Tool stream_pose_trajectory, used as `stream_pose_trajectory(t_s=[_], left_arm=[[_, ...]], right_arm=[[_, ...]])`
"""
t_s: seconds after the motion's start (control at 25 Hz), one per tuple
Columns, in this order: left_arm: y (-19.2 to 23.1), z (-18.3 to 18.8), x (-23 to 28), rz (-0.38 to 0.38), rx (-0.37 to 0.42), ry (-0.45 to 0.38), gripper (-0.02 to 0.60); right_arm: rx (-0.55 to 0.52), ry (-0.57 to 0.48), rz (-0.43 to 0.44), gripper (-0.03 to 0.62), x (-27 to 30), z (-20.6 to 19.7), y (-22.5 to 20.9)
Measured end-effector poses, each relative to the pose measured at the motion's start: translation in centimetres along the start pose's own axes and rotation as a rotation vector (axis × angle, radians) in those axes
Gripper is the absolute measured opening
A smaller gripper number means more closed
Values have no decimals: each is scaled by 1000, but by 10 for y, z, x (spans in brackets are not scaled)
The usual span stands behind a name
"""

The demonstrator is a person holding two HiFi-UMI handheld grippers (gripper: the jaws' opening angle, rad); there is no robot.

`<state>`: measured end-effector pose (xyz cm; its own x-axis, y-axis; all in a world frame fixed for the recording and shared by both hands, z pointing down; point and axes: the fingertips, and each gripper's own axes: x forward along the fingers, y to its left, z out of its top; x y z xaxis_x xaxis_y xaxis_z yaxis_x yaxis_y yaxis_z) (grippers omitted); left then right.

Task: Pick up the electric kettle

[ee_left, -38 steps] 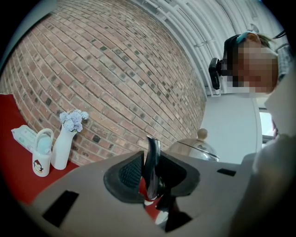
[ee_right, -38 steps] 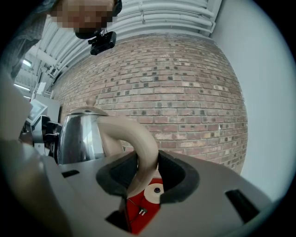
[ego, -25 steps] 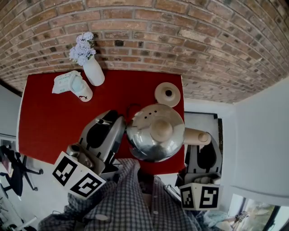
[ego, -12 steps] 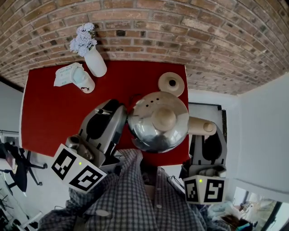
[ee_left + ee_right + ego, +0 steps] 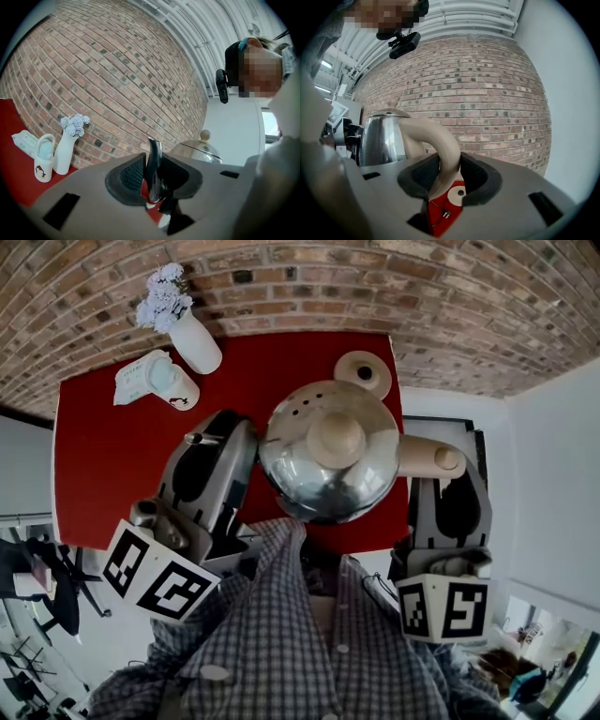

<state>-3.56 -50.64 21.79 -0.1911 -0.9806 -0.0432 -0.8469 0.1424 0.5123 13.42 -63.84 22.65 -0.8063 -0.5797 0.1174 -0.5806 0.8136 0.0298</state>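
The electric kettle [image 5: 328, 460] is held at frame centre, clear of its base [image 5: 363, 373] above the red tabletop [image 5: 103, 456]. The left tool [image 5: 214, 451] is clamped on the spout [image 5: 153, 159], the right tool [image 5: 448, 486] on the handle [image 5: 436, 140]. It is best carried level, lest the slim spout slip.

The left gripper [image 5: 214, 432] points out level, and its fingers [image 5: 127, 177] squeeze a thin shiny spout [image 5: 153, 161]. The right gripper [image 5: 453, 486] is out beside it, fingers [image 5: 477, 176] squeezing a fat cream handle [image 5: 443, 150].
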Motion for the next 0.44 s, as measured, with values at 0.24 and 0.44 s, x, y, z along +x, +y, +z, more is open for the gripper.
stream_pose_trajectory(t_s=[0.24, 0.44], left_arm=[[0, -1, -1, 1, -7, 0, 94], [-1, 3, -1, 8, -5, -17, 94]], right_arm=[[-11, -4, 0, 144, -1, 1, 0], [-23, -17, 12, 144, 2, 5, 0]])
